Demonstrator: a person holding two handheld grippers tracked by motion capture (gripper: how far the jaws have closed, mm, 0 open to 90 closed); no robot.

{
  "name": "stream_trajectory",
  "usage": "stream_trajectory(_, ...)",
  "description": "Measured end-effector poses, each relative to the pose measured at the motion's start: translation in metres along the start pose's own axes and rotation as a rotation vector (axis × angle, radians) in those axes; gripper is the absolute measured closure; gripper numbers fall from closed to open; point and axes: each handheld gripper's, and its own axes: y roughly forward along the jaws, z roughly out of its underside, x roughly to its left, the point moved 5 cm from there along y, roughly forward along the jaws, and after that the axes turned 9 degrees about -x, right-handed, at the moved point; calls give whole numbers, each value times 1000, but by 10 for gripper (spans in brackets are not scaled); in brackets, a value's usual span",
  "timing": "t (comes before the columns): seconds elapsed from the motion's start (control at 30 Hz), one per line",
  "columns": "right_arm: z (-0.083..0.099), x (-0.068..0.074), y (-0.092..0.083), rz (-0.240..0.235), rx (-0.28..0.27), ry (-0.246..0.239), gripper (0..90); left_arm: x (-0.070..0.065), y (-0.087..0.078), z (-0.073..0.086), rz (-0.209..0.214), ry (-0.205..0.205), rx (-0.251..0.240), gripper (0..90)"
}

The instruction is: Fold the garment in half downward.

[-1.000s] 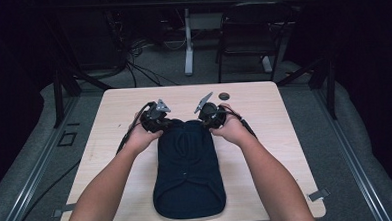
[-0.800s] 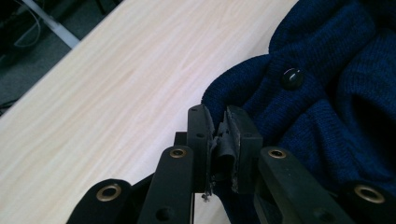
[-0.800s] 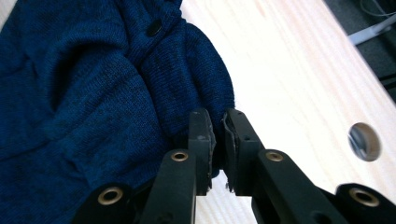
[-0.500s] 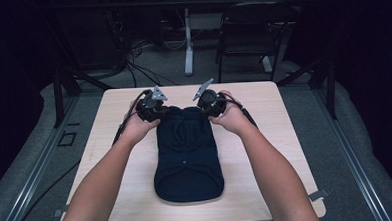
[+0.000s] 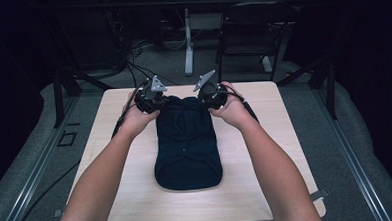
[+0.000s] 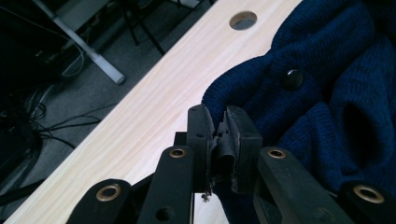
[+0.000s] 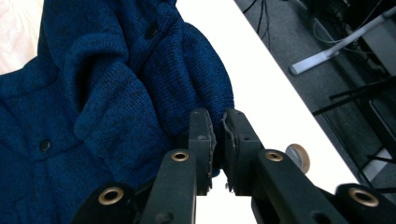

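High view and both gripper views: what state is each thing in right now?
Blue knit sweater: lying folded on the table, far end gathered, buttoned where visible.
Left gripper: fingers shut on the sweater's far edge.
Right gripper: fingers shut on the sweater's far edge.
Table: wood top, sweater lying along its middle.
Table hole: open, uncovered.

A black chair (image 5: 253, 35) is standing on the grey floor (image 5: 26, 163) beyond the wooden table (image 5: 279, 117), beside a white table leg (image 5: 188, 46), while dark cables (image 5: 131, 58) are lying tangled on the floor at the left
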Motion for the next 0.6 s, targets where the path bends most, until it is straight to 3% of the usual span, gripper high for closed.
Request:
stream_trajectory(0.17,-6,-3,-2,31,-14,-12,818,5,-2,-9,-28,16,-12,811)
stream_trajectory(0.2,-8,-4,-3,45,-24,-10,818,6,-4,-13,-42,20,-21,812)
stream_trajectory(0.23,-14,-8,-8,84,-50,-14,818,10,-10,-22,-90,26,-66,813)
stream_trajectory(0.27,-18,-10,-11,107,-69,-11,817,10,-10,-22,-90,26,-66,813)
stream_trajectory(0.33,-26,-13,-18,138,-121,5,817,11,-16,-29,-139,27,-104,812)
stream_trajectory(0.37,-26,-13,-18,138,-121,5,817,10,-17,-29,-145,32,-109,812)
stream_trajectory(0.43,-25,-11,-20,155,-127,-11,816,5,-15,-24,-142,53,-96,812)
stream_trajectory(0.6,-6,4,-10,126,-88,-50,815,-10,-10,-2,-92,59,-76,812)
